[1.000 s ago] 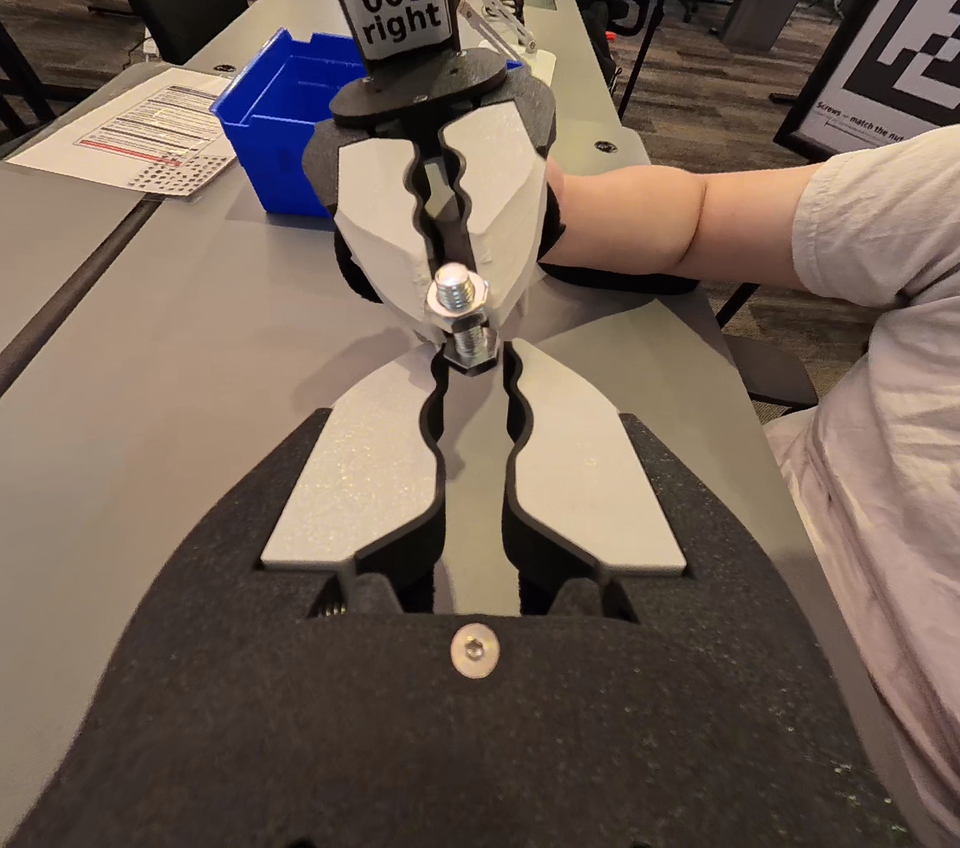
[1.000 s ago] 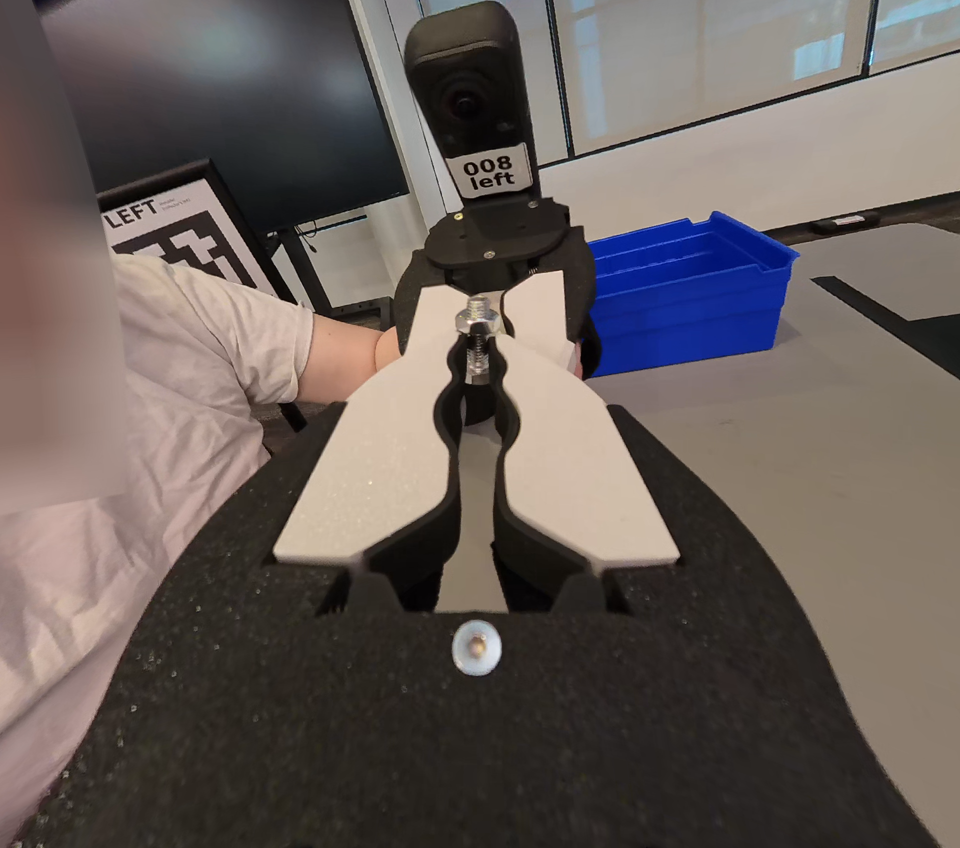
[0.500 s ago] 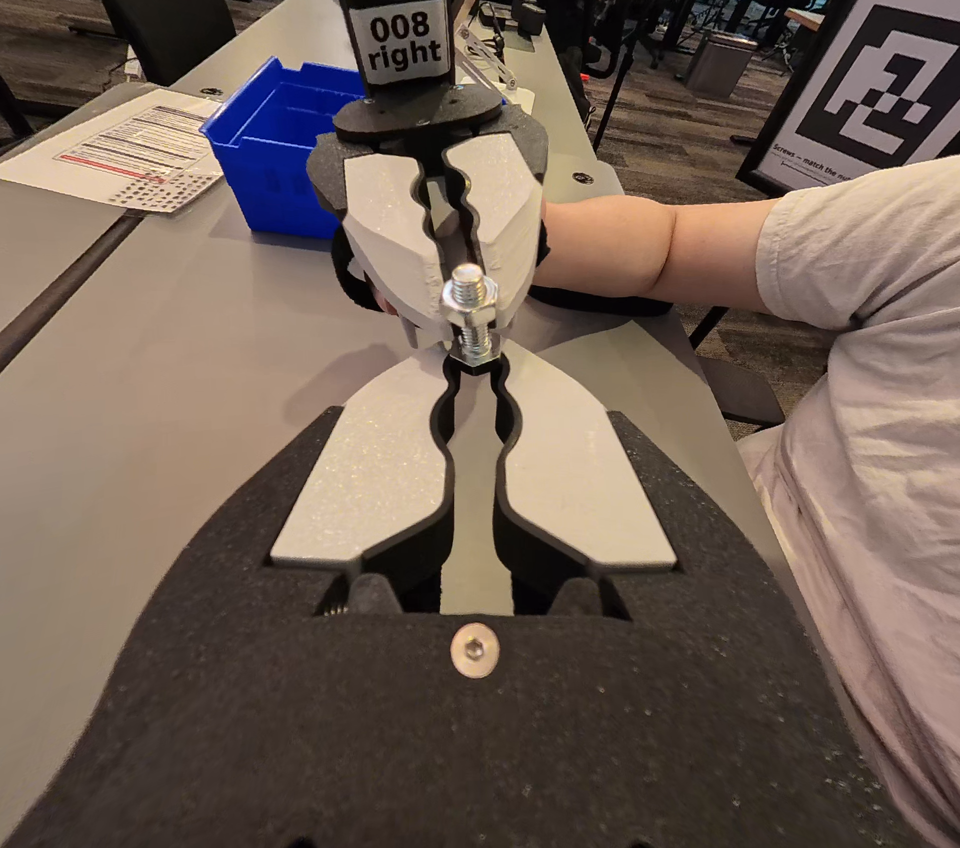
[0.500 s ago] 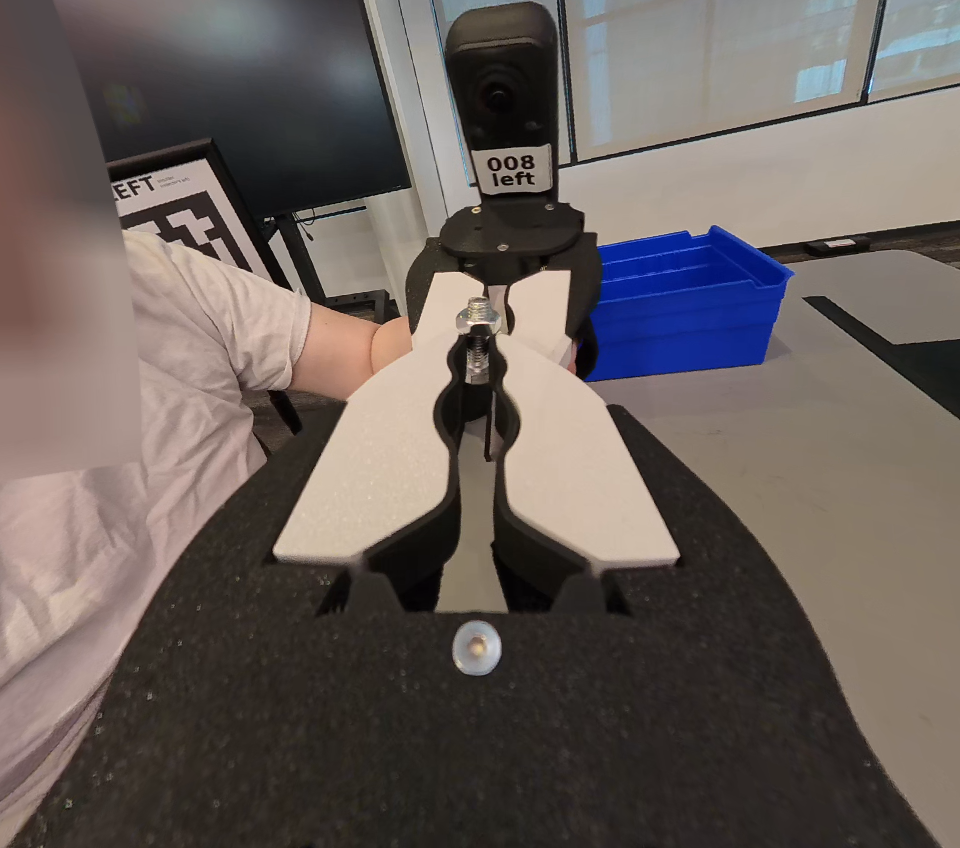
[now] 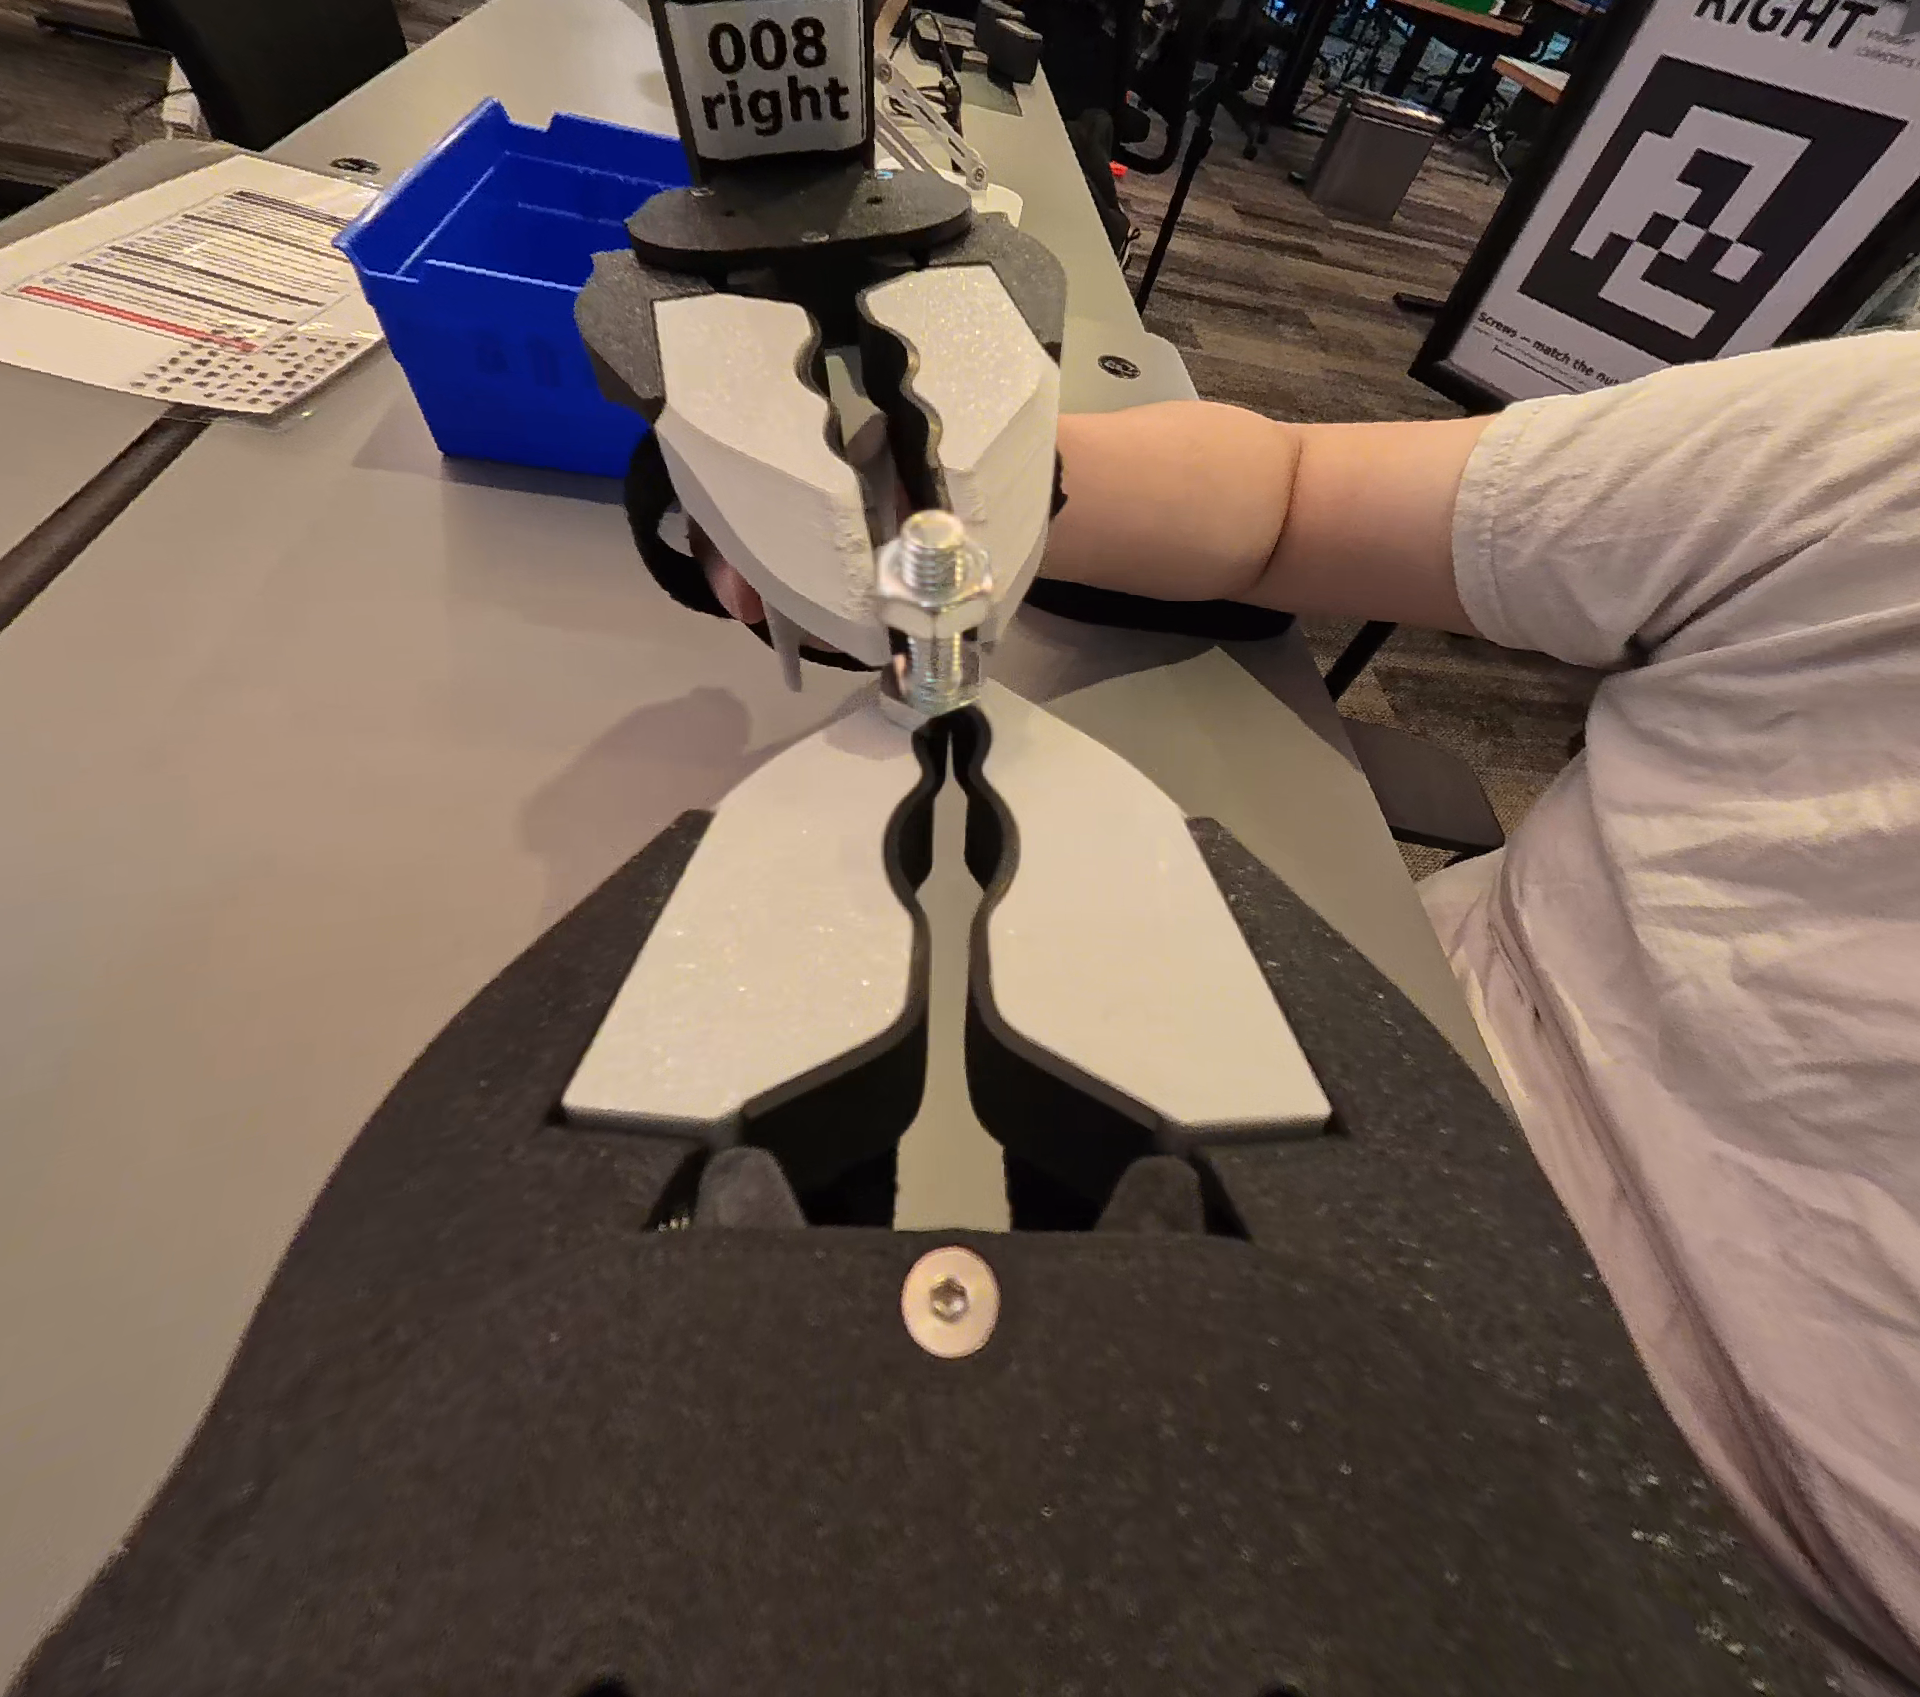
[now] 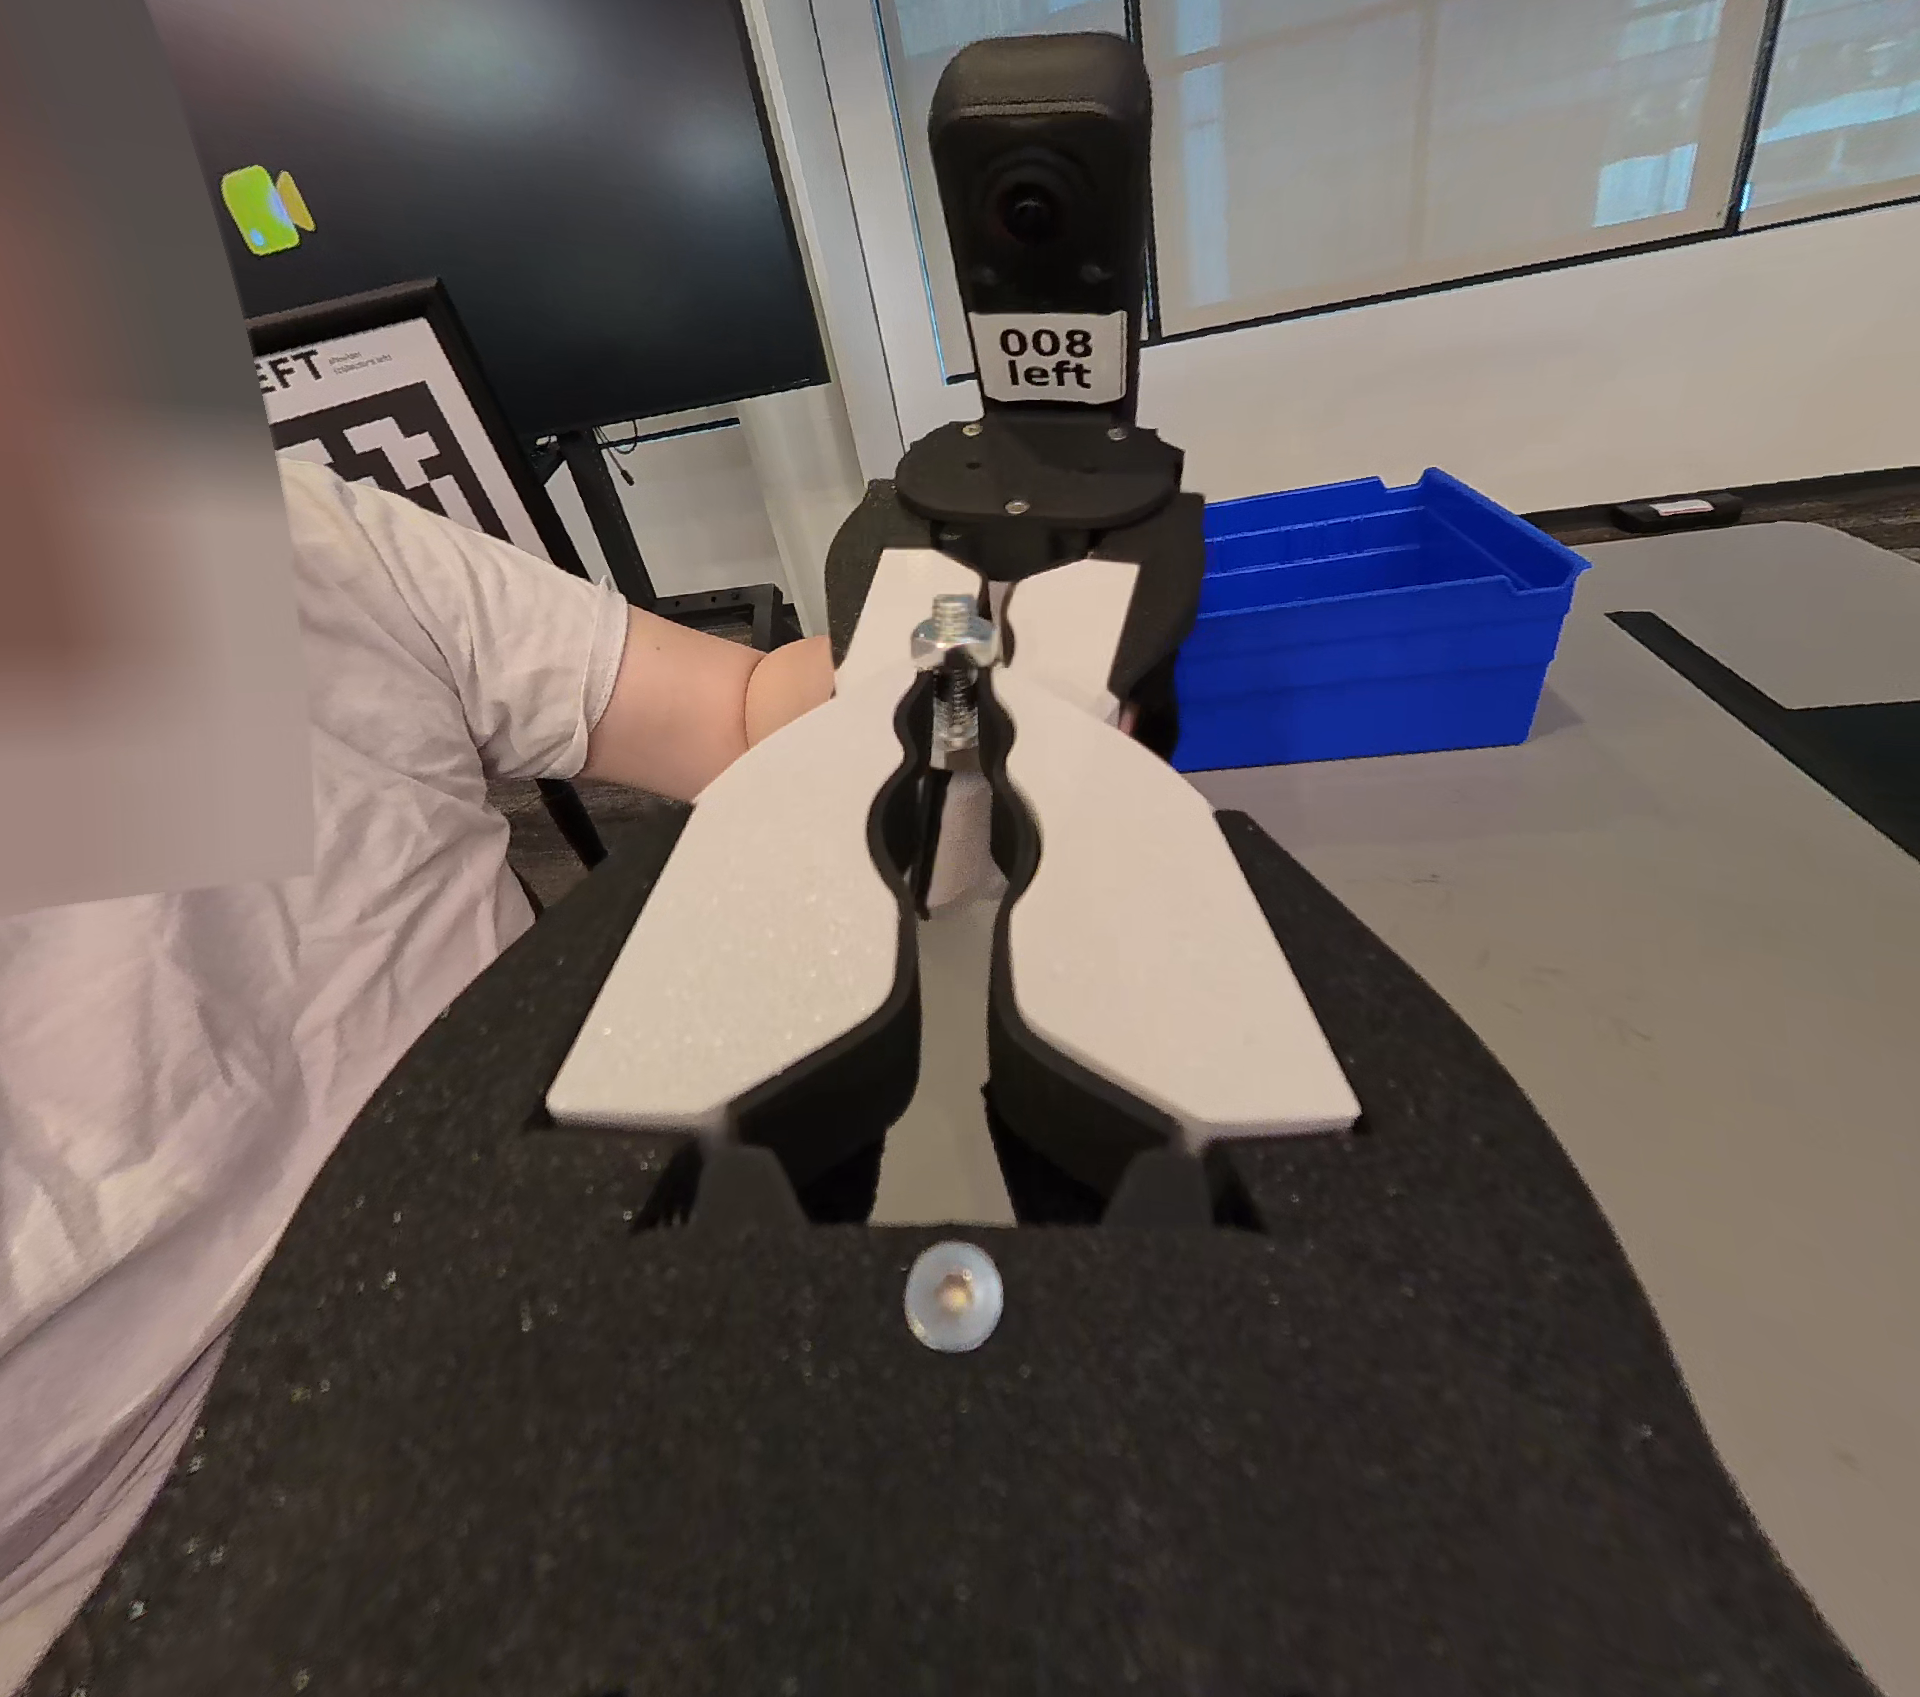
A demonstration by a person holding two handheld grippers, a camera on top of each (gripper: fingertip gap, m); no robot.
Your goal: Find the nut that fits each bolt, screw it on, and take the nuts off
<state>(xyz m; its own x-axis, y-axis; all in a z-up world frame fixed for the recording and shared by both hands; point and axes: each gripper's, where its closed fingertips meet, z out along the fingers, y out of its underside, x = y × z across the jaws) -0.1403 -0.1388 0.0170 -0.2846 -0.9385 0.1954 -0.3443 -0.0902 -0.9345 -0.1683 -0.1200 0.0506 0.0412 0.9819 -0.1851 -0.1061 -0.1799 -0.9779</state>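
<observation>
A silver bolt (image 5: 930, 551) stands upright with a hex nut (image 5: 932, 600) threaded on its shank, held above the grey table (image 5: 312, 660). My right gripper (image 6: 951, 681) is shut on the shank of the bolt (image 6: 951, 717), with the nut (image 6: 954, 641) resting on top of its fingertips. It also shows in the left wrist view (image 5: 920, 629), facing me. My left gripper (image 5: 943, 728) is shut. Its pads touch each other, and its tips lie right at the bolt's head. Its white fingers (image 6: 1070, 619) show behind the bolt in the right wrist view.
A blue bin (image 5: 499, 328) stands on the table behind the grippers and also shows in the right wrist view (image 6: 1371, 629). A printed sheet (image 5: 197, 276) lies at the far left. A person's arm (image 5: 1247, 515) reaches in from the right. A framed marker board (image 5: 1714, 193) stands off the table. About 4 cm separates my left fingertips from my right.
My left gripper's fingers stood open around the bolt's head and have closed until the pads meet. My right gripper has kept its grip on the bolt.
</observation>
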